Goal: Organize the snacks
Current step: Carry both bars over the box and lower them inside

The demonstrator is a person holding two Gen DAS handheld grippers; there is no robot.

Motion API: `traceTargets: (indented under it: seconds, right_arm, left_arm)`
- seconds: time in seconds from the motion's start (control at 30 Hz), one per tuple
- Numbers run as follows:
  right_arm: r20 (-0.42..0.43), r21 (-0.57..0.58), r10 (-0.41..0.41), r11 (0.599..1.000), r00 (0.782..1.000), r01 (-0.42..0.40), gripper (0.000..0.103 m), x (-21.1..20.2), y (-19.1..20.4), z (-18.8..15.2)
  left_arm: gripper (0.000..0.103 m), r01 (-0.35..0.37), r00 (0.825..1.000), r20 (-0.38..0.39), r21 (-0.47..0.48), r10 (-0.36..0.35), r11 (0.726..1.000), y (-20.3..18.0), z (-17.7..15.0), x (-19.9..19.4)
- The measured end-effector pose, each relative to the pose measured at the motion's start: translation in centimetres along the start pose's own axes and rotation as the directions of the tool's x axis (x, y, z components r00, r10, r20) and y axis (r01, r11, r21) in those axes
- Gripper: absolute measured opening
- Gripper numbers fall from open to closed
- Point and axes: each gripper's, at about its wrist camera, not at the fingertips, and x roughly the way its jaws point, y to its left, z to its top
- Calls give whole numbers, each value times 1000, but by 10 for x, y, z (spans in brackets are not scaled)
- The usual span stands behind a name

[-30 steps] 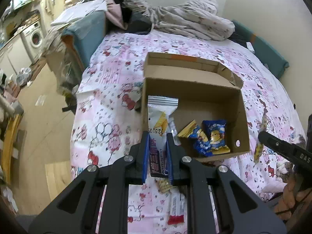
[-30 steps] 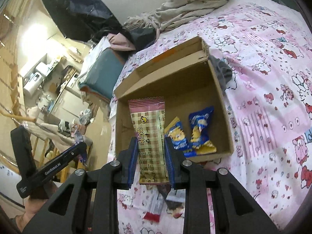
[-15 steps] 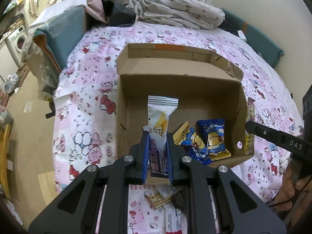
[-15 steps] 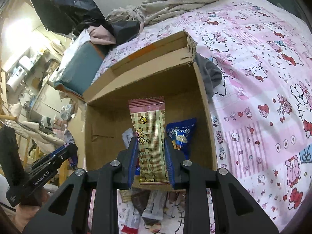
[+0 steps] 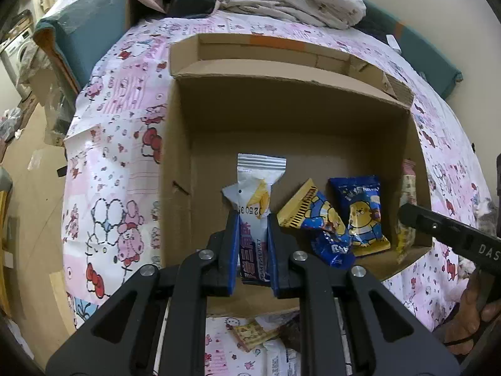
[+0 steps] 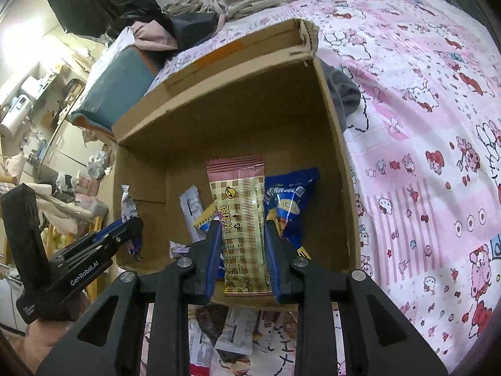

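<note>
Left gripper (image 5: 253, 244) clamps white snack packet (image 5: 255, 200); right gripper (image 6: 243, 253) clamps pink checkered wafer packet (image 6: 242, 219). Both hang over cardboard box (image 5: 178, 156) (blue packets (image 5: 360, 213) beyond jaws). Lower onto bare floor, then release.

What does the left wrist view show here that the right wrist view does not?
Left wrist only: the left hand-held gripper shut on a white snack packet, seen up close.
Right wrist only: the right hand-held gripper shut on a pink checkered wafer packet, plus loose packets in front of the box.
Both: the cardboard box and the blue snack bags inside it.
</note>
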Motion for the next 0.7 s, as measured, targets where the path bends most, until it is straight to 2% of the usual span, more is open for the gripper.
traceTargets:
  seconds: [0.23, 0.7]
  right_arm:
    - [-24, -26, -8, 1000, 1000, 7, 29, 9, 6, -3]
    - [-36, -52, 1, 999, 999, -3, 30, 14, 15, -4]
  left_arm:
    - [14, -4, 1000, 16, 42, 3, 999, -8, -1, -2]
    - [14, -14, 999, 34, 52, 12, 999, -10, -4, -6]
